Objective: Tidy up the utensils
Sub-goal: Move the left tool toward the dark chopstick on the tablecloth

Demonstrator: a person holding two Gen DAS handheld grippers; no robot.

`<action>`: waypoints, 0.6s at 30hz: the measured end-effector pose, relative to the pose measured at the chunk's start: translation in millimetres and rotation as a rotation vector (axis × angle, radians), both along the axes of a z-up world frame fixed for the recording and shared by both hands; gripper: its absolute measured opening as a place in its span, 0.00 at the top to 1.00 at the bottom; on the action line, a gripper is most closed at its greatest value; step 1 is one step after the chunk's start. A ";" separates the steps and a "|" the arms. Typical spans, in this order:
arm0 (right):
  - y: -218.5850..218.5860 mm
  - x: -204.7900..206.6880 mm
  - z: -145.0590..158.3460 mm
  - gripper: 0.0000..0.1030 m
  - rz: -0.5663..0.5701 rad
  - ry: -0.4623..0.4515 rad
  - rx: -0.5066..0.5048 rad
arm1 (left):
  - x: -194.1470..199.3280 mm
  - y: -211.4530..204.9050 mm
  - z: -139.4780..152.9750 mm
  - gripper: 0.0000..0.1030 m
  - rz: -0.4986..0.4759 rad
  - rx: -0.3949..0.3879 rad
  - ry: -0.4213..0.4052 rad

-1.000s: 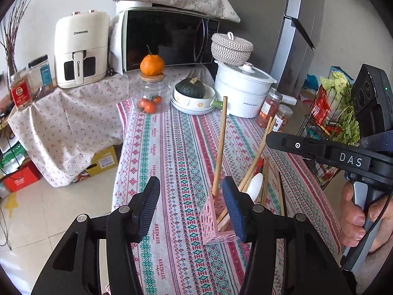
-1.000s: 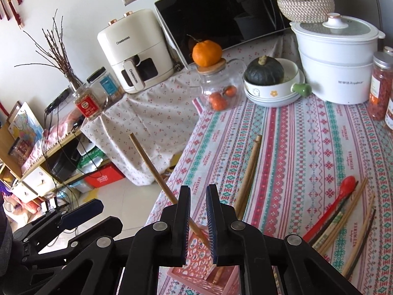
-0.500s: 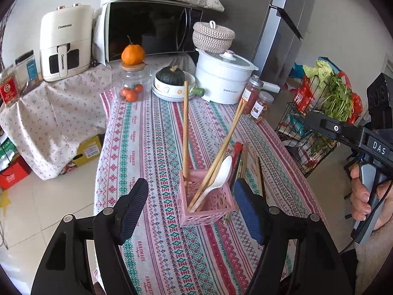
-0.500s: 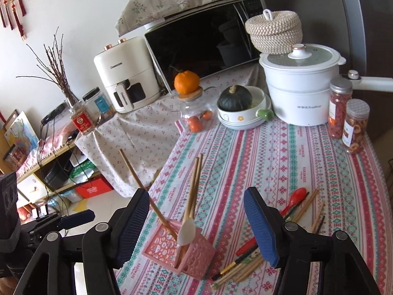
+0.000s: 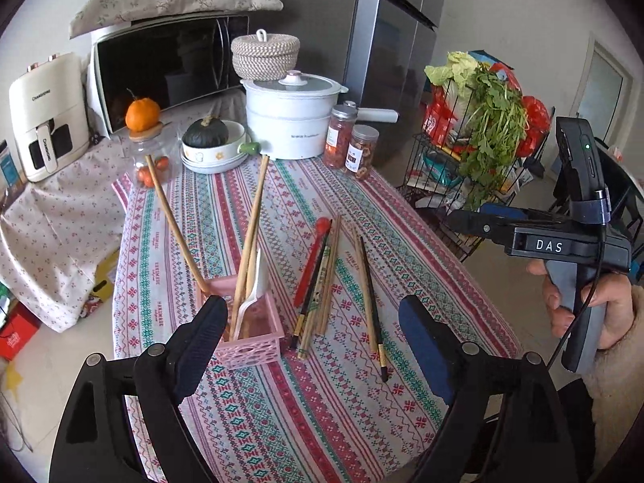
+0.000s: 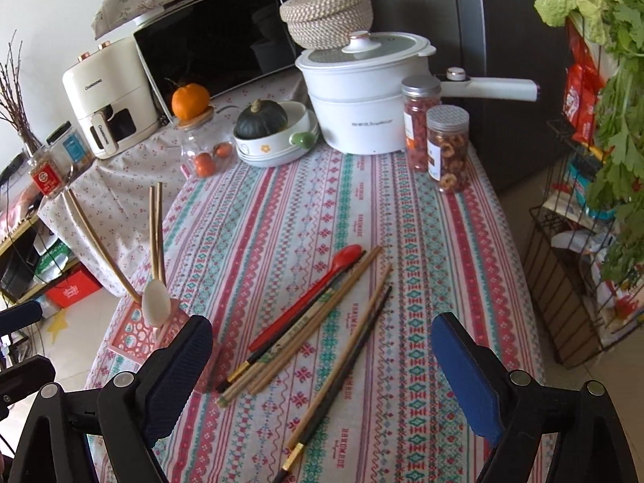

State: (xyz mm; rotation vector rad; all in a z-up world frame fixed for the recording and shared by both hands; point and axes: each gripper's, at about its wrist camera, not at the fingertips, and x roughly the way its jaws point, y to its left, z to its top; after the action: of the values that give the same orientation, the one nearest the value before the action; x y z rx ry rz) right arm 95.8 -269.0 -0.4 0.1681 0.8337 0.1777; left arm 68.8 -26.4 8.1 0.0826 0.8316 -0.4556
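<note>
Both the left gripper (image 5: 310, 346) and right gripper (image 6: 322, 366) are hovering spread wide, holding nothing. Loose chopsticks (image 6: 318, 326) and red spoon (image 6: 306, 298) are lying directly ahead of the right gripper; pink holder (image 6: 141, 332) is standing off its left finger. Recommended: pinching one piece mid-shaft, lifting cleanly.

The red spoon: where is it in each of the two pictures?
Left wrist view: red spoon lies mid-picture on the cloth, right of the pink basket.
Right wrist view: red spoon lies at centre, leftmost of the loose utensils.
Shared landmark: white pot at the table's far end.
</note>
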 end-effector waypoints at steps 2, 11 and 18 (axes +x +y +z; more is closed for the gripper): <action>-12.1 -2.1 -5.5 0.10 -0.028 0.020 -0.018 | -0.1 -16.1 -5.6 0.14 -0.018 0.010 0.025; -61.1 -1.4 -41.9 0.06 -0.139 0.157 -0.082 | 25.2 -93.9 -50.0 0.14 -0.009 0.118 0.140; -85.2 6.0 -66.2 0.06 -0.193 0.222 -0.088 | 72.8 -130.9 -88.0 0.16 0.051 0.129 0.234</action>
State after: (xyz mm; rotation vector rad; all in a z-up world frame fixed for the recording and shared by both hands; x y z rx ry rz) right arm 101.7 -354.2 -66.5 0.1868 1.0385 -0.0609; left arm 141.6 -157.3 -79.9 0.1284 1.0909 -0.3674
